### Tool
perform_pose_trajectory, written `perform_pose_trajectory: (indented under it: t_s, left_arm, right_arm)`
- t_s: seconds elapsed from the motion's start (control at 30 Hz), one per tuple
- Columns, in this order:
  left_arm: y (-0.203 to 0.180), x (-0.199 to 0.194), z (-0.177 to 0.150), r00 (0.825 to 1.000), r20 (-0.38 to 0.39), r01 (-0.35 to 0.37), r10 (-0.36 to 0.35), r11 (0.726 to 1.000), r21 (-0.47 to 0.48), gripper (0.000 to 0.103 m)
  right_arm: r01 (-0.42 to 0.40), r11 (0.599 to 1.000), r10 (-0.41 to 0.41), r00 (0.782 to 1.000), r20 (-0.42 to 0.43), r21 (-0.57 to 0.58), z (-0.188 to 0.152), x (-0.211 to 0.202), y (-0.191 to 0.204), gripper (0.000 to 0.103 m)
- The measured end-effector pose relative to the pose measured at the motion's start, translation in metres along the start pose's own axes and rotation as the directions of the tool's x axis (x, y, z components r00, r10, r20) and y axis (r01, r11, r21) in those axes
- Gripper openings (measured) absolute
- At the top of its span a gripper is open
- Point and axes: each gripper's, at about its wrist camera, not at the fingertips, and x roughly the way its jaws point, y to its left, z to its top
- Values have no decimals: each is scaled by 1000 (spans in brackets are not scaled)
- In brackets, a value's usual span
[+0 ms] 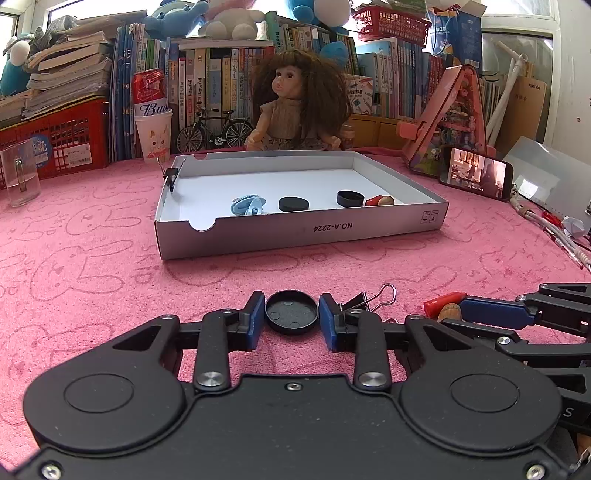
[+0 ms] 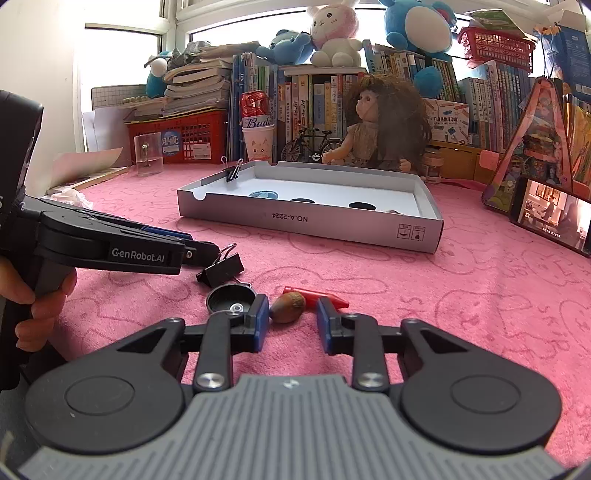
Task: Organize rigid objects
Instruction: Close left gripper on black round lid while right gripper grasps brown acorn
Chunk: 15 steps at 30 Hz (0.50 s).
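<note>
While the left gripper (image 1: 291,320) pinches the black cap (image 1: 291,312) between its pads, the right gripper (image 2: 289,320), nearly closed around the acorn (image 2: 288,307), should seat squarely before lifting toward the box (image 2: 314,218) ahead.

This is a home study corner. Rows of books (image 1: 229,85), plush toys (image 2: 334,35) and a doll (image 1: 295,103) crowd the worktop's (image 1: 110,258) back.

The left gripper (image 1: 291,317) clamps a black round lid (image 1: 291,312) on the pink cloth (image 1: 110,266). Beyond, a grey box tray (image 1: 303,230) holds small things (a blue clip (image 1: 248,205), two black caps (image 1: 293,204)).
</note>
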Motion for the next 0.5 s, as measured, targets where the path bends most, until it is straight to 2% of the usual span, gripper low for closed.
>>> perform_pose_trajectory:
  t_s: [0.07, 0.3, 0.5]
  left_arm:
    - [-1, 1, 0, 1000, -1, -4, 4, 1000, 1, 30]
    - [-1, 1, 3, 1000, 0, -7, 7, 1000, -21, 30]
    - [0, -3, 10, 1000, 23, -8, 9, 999, -32, 30]
  right_arm:
    - [-7, 1000, 7, 1000, -2, 5, 1, 1, 1, 26]
    - [-14, 999, 14, 1000, 6, 40, 5, 1, -1, 25]
    - [18, 998, -20, 1000, 22, 53, 14, 1, -9, 25]
